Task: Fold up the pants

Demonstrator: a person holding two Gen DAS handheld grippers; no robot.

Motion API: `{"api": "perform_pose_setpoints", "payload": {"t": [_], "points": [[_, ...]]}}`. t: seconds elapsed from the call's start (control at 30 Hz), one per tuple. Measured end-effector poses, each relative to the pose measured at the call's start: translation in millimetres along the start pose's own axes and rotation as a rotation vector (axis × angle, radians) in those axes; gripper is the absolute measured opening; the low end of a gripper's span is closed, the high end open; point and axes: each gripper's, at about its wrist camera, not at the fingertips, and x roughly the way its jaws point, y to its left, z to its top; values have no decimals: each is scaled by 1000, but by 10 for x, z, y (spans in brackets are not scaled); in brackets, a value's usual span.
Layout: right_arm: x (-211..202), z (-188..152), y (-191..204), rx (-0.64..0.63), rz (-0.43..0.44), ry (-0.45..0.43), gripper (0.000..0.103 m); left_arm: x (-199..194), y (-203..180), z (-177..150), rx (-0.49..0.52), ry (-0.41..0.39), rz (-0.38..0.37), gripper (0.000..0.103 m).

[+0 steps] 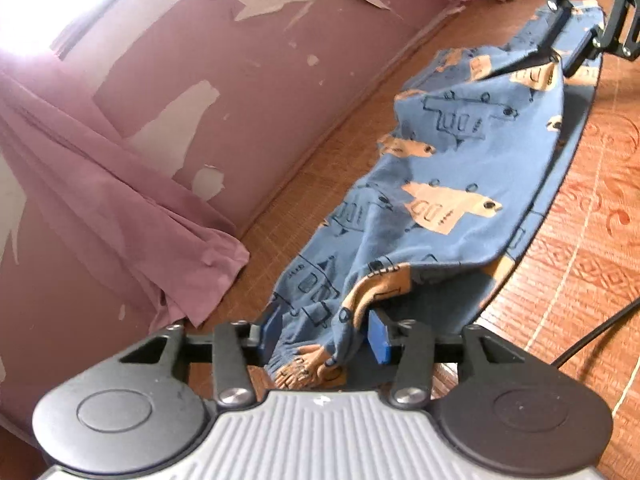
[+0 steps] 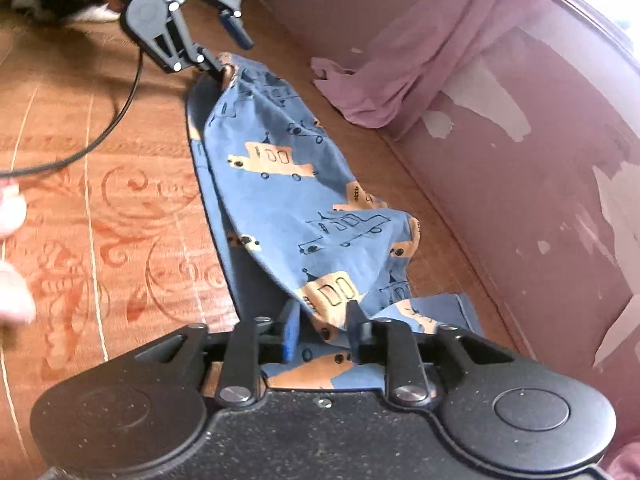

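Blue pants (image 1: 440,160) printed with tan trucks lie lengthwise on the patterned floor beside the wall. Their upper layer is raised and stretched between both grippers, while a lower layer (image 2: 208,184) stays flat on the floor. My left gripper (image 1: 326,336) is shut on the bunched ribbed cuff end; in the right wrist view it (image 2: 228,50) shows at the far end of the pants (image 2: 288,200). My right gripper (image 2: 323,330) is shut on a pinch of fabric at the opposite end, and it (image 1: 568,38) appears at the top right of the left wrist view.
A pink wall (image 1: 240,92) with peeling paint runs close along one side of the pants. A pink curtain (image 1: 132,216) pools on the floor by it. A black cable (image 2: 104,136) crosses the orange patterned floor (image 2: 120,240). Pale blurred parts of a person (image 2: 10,208) show at the left edge.
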Motion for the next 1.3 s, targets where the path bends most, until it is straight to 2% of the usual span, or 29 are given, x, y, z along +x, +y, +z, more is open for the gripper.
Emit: {"api": "perform_pose_setpoints", "payload": {"t": [0.07, 0.1, 0.13, 0.17, 0.2, 0.23, 0.27, 0.33, 0.4, 0.53, 0.7, 0.77, 0.8, 0.83, 0.87, 0.9, 0.93, 0.97, 1.0, 1.07, 1.13, 1.2, 1.3], "points": [[-8, -26, -20, -18, 12, -6, 31, 8, 7, 7, 16, 2, -22, 51], [1, -30, -31, -19, 18, -9, 31, 29, 22, 23, 31, 6, -34, 40], [14, -28, -43, -22, 27, -14, 30, 21, 13, 33, 40, 6, -46, 20], [16, -29, -37, -29, 34, -17, 28, 35, 25, 50, 56, 9, -58, 13], [24, -28, -28, -39, 41, -20, 26, 43, 15, 66, 72, 11, -60, 12], [34, -24, -18, -48, 52, -23, 10, 43, 5, 78, 101, 3, -51, 7], [34, -19, 0, -54, 58, -24, 0, 38, -15, 86, 138, -8, -36, 6], [2, -7, 27, -68, 44, -34, 0, -11, -52, 90, 219, -54, 9, 5], [-88, 14, 48, -68, 25, -51, 0, -77, -53, 93, 257, -89, 35, 4], [-195, -14, 134, -57, 41, -44, 0, -79, -101, 6, 284, -53, -12, 4], [-129, -99, 185, -34, 83, -1, 0, -40, -145, -96, 304, 4, -100, 5], [-93, -126, 168, 1, 113, 13, 2, -24, -120, -87, 279, 30, -146, 12], [-78, -132, 148, 20, 138, 26, 8, -30, -98, -81, 260, 43, -166, 18], [-100, -139, 127, 33, 143, 21, 14, -38, -72, -65, 235, 53, -175, 30], [-131, -147, 107, 40, 144, 18, 26, -54, -40, -45, 205, 63, -174, 36], [-174, -159, 78, 50, 141, 15, 33, -69, -5, -28, 173, 67, -167, 49], [-238, -172, 43, 66, 125, 10, 46, -98, 50, 9, 120, 71, -157, 55], [-314, -195, 17, 90, 99, 9, 59, -135, 77, 33, 53, 80, -154, 56], [-382, -223, -28, 115, 74, 14, 65, -165, 125, 96, -23, 86, -163, 60], [-527, -302, -116, 185, -12, 43, 89, -251, 187, 259, -167, 69, -181, 77], [-673, -429, -201, 279, -136, 82, 103, -320, 170, 493, -285, 13, -207, 100], [-798, -591, -313, 388, -259, 119, 102, -338, 89, 757, -372, -51, -266, 103], [-942, -903, -467, 539, -397, 171, 102, -242, -104, 1199, -494, -96, -408, 103]]}}
